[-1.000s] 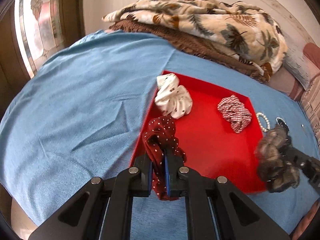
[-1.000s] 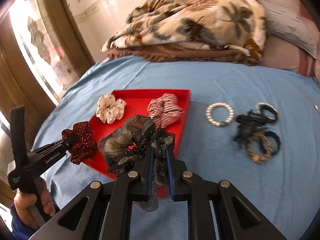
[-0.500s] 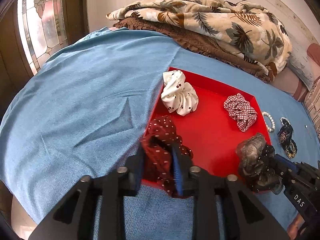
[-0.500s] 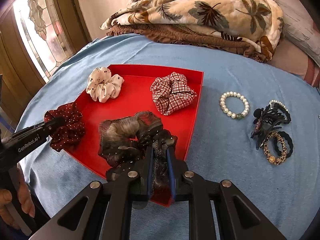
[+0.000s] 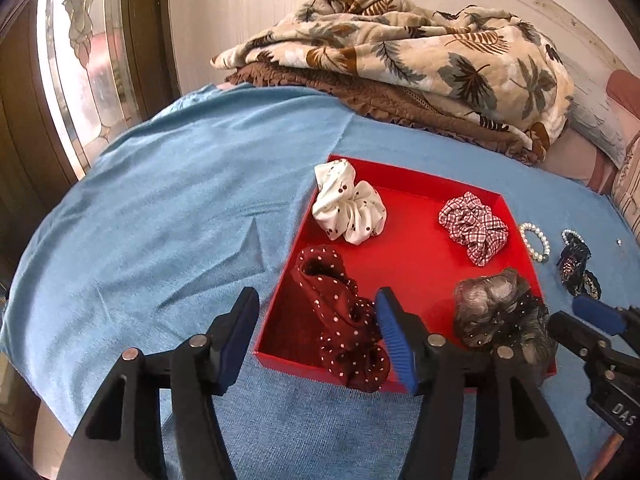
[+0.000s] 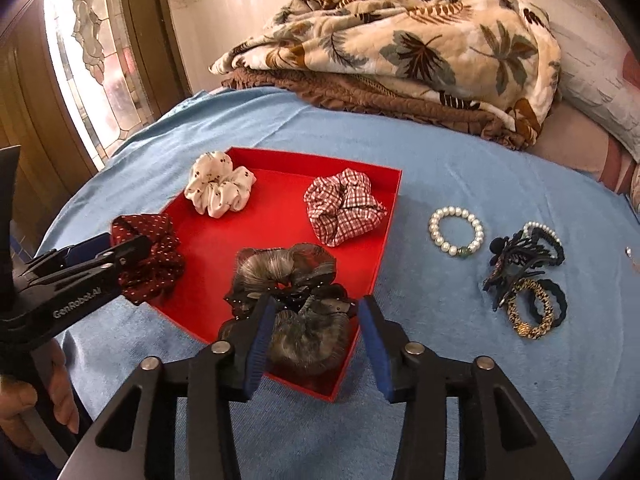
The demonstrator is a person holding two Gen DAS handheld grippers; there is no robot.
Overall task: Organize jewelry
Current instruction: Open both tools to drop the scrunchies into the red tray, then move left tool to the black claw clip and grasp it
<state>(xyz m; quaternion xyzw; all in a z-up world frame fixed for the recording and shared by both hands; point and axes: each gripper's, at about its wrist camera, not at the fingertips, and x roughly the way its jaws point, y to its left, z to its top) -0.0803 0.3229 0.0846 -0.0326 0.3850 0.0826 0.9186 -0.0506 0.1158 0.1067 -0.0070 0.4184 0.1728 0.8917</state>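
Note:
A red tray (image 5: 412,256) (image 6: 272,220) lies on the blue cloth. In it are a white scrunchie (image 5: 348,212), a checked one (image 5: 474,228), a dark red dotted one (image 5: 340,312) (image 6: 156,256) and a grey-black one (image 6: 288,276) (image 5: 496,312). My left gripper (image 5: 316,304) (image 6: 120,248) is opening over the tray's near left corner. The dark red scrunchie lies loose between its jaws. My right gripper (image 6: 318,306) (image 5: 572,314) is opening at the near right corner, and the grey-black scrunchie rests in the tray between its jaws.
A pearl bracelet (image 6: 456,232) and a pile of dark hair ties (image 6: 528,272) lie on the blue cloth (image 5: 180,200) right of the tray. A folded leaf-print blanket (image 6: 400,48) sits at the back. A glass door (image 5: 80,60) stands at the left. A hand (image 6: 40,400) holds the left gripper.
Both grippers were shut on their scrunchies above the tray. Their jaws have since spread apart, and both scrunchies now lie in the tray.

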